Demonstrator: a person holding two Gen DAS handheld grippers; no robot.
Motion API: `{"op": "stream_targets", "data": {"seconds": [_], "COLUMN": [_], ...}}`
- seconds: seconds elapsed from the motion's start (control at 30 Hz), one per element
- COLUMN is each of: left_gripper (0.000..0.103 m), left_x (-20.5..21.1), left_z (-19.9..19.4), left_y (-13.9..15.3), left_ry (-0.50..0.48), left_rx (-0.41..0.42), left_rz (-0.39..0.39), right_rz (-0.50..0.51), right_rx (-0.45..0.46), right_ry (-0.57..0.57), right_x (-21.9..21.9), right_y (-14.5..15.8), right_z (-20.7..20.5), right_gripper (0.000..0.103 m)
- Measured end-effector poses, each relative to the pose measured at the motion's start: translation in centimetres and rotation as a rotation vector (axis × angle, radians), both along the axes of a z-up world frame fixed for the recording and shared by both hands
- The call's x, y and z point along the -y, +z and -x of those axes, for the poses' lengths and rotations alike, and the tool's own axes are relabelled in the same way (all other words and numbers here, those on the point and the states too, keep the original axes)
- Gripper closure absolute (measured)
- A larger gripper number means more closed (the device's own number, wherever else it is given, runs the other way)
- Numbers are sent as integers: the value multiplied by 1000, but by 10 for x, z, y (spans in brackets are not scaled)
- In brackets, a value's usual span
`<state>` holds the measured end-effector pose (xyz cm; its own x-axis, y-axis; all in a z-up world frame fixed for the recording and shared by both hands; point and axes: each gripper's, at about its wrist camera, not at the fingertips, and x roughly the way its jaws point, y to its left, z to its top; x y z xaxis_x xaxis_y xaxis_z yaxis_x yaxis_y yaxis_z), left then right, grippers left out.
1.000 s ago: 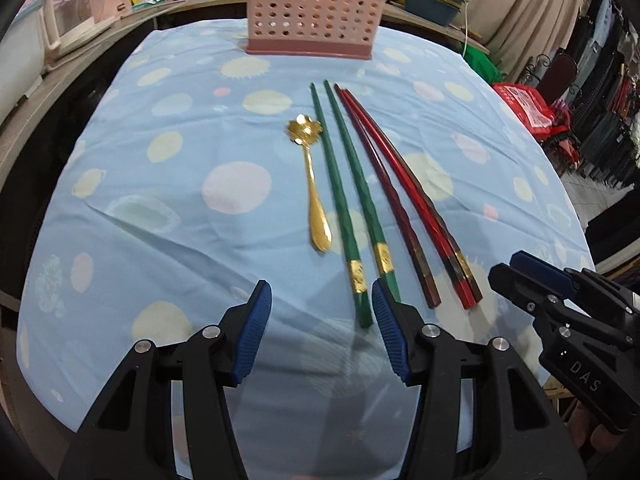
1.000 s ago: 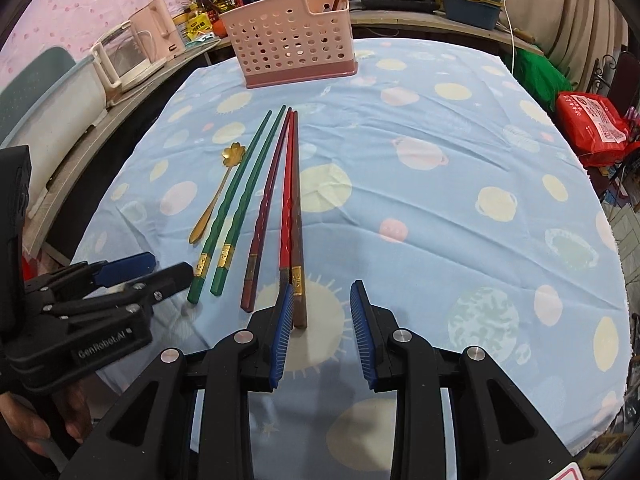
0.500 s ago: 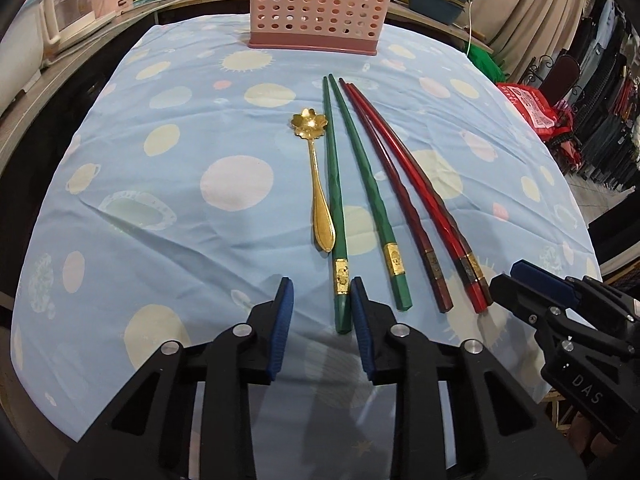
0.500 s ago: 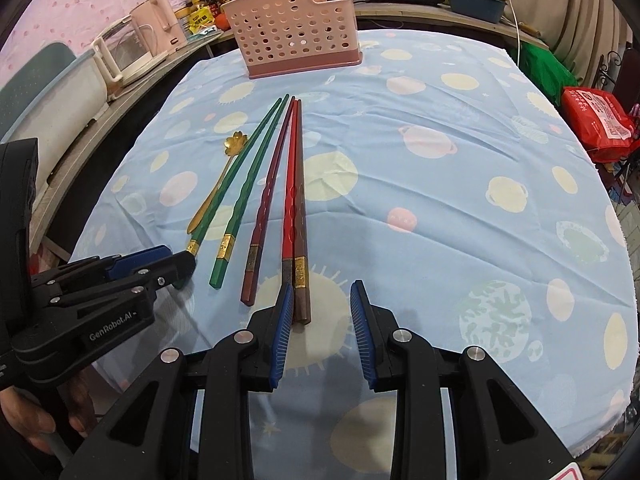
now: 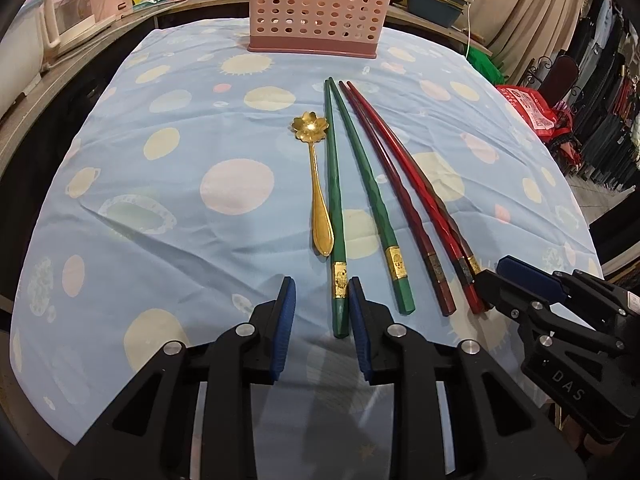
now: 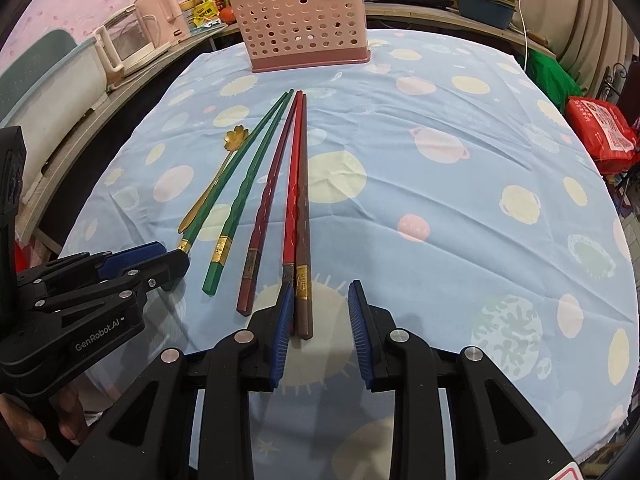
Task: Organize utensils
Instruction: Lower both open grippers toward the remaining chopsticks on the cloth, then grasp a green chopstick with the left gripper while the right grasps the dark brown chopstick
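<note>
Left claw parted | right claw parted | dotted blue tablecloth | pink basket at rear

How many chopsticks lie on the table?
5, side by side: two green, then dark red, red and brown. More may stand in the basket.

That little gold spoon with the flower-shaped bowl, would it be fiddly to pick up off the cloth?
Probably fiddly. The gold flower-bowled spoon looks like polished metal, so likely stiff but slippery against gripper pads. It lies flat on the blue spotted tablecloth with a thin handle, leaving little to get under. It lies close beside the left green chopstick, so a push may nudge that too.
</note>
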<state>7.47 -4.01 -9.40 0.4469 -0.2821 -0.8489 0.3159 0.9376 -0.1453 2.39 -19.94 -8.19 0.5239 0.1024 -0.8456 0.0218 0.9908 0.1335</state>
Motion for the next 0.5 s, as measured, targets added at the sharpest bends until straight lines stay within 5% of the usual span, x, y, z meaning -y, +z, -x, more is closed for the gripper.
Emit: {"op": "stream_targets", "data": {"seconds": [0.2, 0.4, 0.5], "left_gripper": [77, 78, 86], "left_x": [0, 2, 1], "left_z": [-1, -1, -1], "left_y": [0, 0, 0], "left_ry": [-1, -5, -3], "left_rx": [-1, 7, 6], "left_rz": [7, -5, -2], "right_rz": [4, 42, 49], "right_rx": [-8, 2, 7], "right_ry": [-15, 8, 16], "right_x": [5, -2, -4], "right_y": [-5, -5, -5], "right_z": [-4, -5, -5], "right_gripper": [88, 87, 93]}}
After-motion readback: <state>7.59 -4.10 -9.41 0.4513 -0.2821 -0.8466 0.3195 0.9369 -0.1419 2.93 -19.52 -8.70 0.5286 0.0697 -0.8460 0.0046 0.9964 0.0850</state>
